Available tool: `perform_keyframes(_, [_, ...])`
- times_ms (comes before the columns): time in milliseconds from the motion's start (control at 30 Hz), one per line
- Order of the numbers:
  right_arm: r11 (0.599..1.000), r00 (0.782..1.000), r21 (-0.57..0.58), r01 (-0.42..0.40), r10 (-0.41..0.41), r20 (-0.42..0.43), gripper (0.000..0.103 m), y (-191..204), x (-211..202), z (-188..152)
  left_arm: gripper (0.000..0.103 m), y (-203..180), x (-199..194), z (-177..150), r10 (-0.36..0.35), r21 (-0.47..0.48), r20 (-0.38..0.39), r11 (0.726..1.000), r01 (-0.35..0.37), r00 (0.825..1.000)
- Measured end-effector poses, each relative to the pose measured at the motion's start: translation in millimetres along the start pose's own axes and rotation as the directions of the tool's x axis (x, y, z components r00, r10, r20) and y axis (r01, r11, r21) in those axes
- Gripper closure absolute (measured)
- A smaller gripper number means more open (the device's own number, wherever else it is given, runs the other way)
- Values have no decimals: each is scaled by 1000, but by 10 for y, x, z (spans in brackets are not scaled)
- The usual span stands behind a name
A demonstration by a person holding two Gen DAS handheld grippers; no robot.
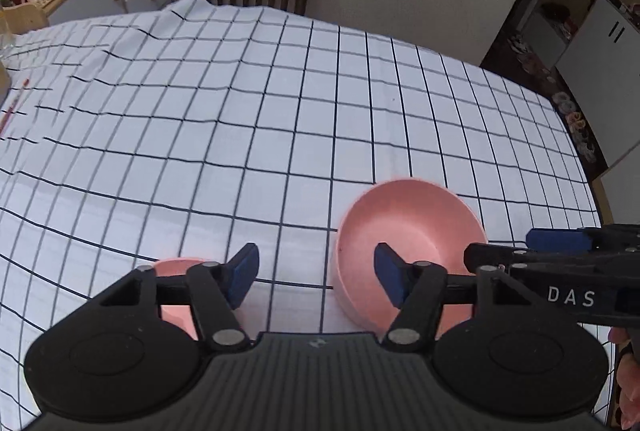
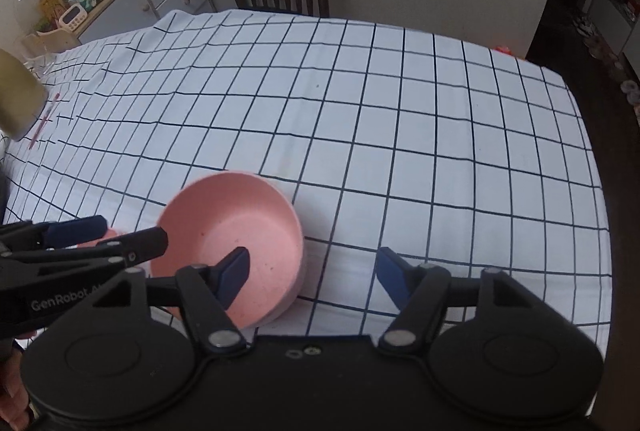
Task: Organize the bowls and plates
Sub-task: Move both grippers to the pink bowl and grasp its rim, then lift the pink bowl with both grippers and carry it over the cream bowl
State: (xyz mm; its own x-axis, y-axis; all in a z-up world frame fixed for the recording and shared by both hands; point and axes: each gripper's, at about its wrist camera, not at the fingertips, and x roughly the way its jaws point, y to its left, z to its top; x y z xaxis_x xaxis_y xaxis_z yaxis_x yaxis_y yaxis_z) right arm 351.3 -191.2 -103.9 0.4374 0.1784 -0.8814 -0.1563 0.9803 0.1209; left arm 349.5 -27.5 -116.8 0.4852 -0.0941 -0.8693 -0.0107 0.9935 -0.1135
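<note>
The pink bowl [image 2: 234,245] is sitting upright on the checked surface [image 2: 400,135] between both tongs, the right tongs [image 2: 312,273] and left tongs [image 1: 316,277] both gaping empty, a smaller pink dish [image 1: 176,269] lying leftward

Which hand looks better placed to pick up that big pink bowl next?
Probably the right: the right gripper has open jaws astride the near rim of the large pink plastic bowl. The left gripper sits beside it.
</note>
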Motion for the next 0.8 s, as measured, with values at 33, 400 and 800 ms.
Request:
perform_keyframes(33, [1000,1000,2,-3,3,-5,47,-9,26,-1,49,-12,37,-4,-4,1,-9,1000,4,1000])
perform_keyframes(400, [999,997,-6,-53,52,-53,88,23,184,-30,92,-88,194,-53,-36,11,-52,999,37,998])
perform_keyframes(800, [999,998,-12,-39,38,-55,92,93,93,-112,95,-92,55,-142,-27,36,-58,999,29,998])
